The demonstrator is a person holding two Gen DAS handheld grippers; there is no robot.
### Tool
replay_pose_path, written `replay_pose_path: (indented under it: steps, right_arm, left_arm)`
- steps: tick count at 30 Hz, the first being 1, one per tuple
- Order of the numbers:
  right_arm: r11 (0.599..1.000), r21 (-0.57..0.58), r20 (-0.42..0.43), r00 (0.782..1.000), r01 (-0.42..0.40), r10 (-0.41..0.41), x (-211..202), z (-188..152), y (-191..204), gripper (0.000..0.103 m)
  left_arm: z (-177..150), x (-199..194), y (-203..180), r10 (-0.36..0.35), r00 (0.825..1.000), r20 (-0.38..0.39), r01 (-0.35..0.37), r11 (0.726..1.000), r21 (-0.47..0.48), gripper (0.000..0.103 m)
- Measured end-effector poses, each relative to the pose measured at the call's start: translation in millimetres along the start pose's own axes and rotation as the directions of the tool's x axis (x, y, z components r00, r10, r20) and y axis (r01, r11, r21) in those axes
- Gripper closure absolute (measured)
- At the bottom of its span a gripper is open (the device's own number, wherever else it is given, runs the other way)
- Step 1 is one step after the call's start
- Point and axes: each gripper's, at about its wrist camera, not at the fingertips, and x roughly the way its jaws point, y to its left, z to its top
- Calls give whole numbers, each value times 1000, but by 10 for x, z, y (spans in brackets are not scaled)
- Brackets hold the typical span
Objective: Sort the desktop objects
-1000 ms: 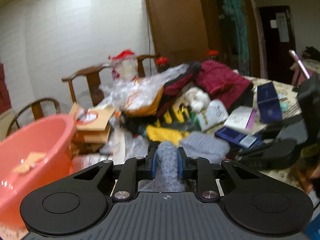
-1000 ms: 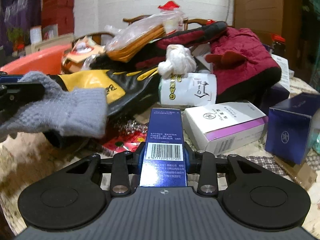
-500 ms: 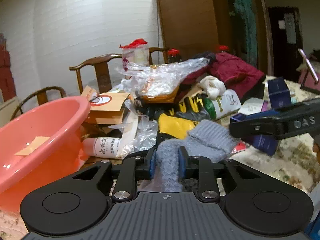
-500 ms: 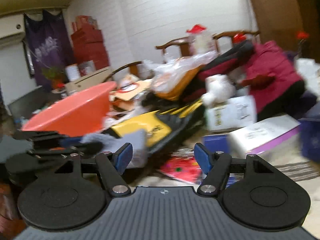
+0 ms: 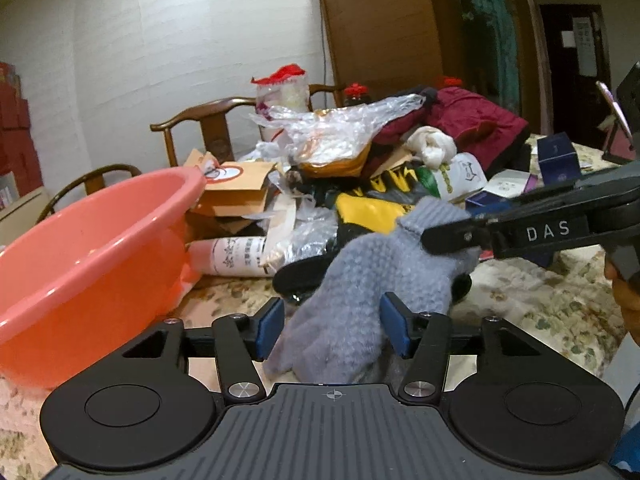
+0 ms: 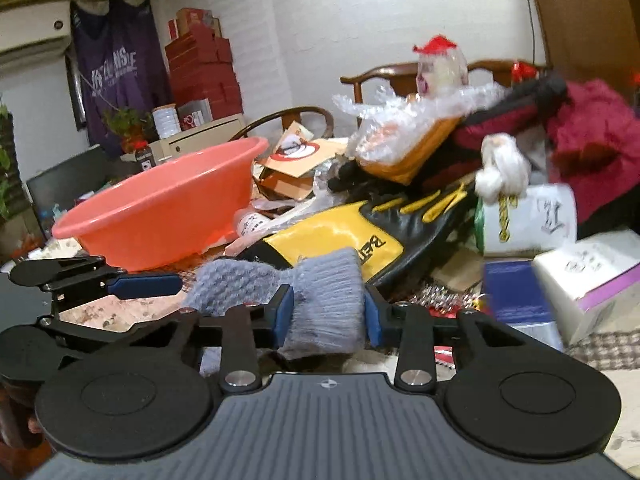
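Handover: we have passed the grey knitted wool glove (image 6: 320,300) from our left gripper (image 5: 332,330) to our right gripper (image 6: 326,314) since a second ago; the dark blue carton with the barcode that the right one held then is no longer between its pads.
Left gripper: its jaws have just been opening and now stand spread, blue pads clear of the wool on both sides, with the finger end of the glove lying loose between them.
Right gripper: its jaws have just been closing and now pinch the ribbed cuff of the glove, pads pressed into the knit on both sides.
Glove: stretched between our two tools above the flowered tablecloth (image 5: 540,304), cuff toward 2 o'clock in the left wrist view, where the right gripper's black arm marked DAS reaches in.
Basin: a round salmon-pink plastic basin (image 5: 92,256) stands at 9 o'clock of the left gripper, just beside the clutter; from here we see only its bare inner wall, so what lies on its floor we cannot tell.
Clutter: at 12 o'clock a heap with a yellow-and-black glove (image 6: 352,236), a crumpled clear plastic bag (image 5: 340,128) and a dark red padded jacket (image 5: 476,124).
Boxes: at 3 o'clock in the right wrist view, a white carton with a purple stripe (image 6: 596,276), blurred.
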Motion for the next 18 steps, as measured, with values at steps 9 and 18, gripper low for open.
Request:
replay_pose_path:
  steps: [9,18]
  right_arm:
    - [998,-57,13,1000,-8,9,-129,37,155,84]
    - [997,73,-32,999,-37,39,34,-39,-133,85]
  left_arm:
    - [-147,170,-142,-35,997,-68,36,999,14,27]
    - [-74,207,-85,-35,996,-77,33,999,-34,81]
